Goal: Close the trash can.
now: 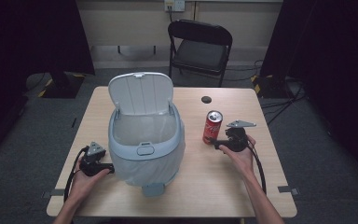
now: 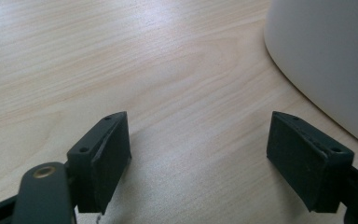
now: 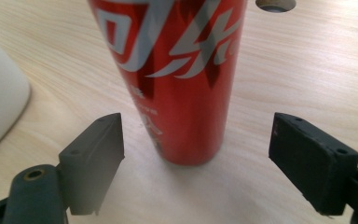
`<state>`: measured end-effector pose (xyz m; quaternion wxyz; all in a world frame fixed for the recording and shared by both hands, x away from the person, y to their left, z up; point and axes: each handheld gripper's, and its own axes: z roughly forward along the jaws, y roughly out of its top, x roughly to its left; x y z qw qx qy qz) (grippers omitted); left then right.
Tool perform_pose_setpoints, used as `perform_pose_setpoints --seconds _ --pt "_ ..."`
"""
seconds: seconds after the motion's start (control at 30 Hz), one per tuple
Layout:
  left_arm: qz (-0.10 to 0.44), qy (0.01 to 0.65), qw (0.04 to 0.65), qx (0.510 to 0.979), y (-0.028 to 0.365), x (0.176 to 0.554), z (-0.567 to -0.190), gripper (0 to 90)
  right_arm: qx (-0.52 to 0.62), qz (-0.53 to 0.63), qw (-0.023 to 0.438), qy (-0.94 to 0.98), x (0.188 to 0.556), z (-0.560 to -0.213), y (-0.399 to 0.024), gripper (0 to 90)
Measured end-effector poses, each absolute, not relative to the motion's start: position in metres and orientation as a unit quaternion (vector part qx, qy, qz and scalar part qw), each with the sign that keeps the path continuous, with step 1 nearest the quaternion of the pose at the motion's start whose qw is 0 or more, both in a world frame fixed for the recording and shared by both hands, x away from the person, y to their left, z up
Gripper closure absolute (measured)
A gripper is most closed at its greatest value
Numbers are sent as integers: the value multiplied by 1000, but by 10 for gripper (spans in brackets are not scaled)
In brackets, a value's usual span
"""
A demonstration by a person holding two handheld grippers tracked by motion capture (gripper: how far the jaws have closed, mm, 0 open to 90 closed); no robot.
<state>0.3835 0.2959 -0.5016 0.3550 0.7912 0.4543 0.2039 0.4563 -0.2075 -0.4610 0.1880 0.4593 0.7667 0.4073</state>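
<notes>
Nearest the camera, two bare forearms come up from the bottom edge of the high view, each hand holding a black two-jaw gripper on the pale wooden table (image 1: 200,186).

At the left, the left gripper (image 1: 108,167) sits low, just beside the base of the light grey plastic pedal bin (image 1: 147,149). In its own view its jaws stand wide apart over bare wood with nothing between them, and the bin's pale wall (image 2: 326,56) curves past on the right.

Mid-table, the bin stands upright with its hinged lid (image 1: 141,92) tipped open toward the far side.

To the right stands a tall red aluminium drink can (image 1: 212,126) with white lettering, upright, well apart from the bin. The right gripper (image 1: 216,142) points at it from just beside it; in the right gripper view the jaws are spread wide either side of the can (image 3: 177,79), the pads (image 3: 307,154) short of it and not touching.

Beyond the table stands a black folding chair (image 1: 200,46).
</notes>
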Motion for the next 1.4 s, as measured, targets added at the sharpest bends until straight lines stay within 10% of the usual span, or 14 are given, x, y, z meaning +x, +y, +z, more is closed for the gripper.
perform_pose_setpoints --seconds 0.3,0.5,1.4 --pt "205 455 354 791 296 385 -502 199 436 388 201 787 476 -480 -190 161" --pt "206 455 352 791 296 385 -502 199 433 387 208 787 482 -484 -181 331" --pt "203 461 353 788 298 382 -502 197 423 466 149 763 436 -435 -191 339"
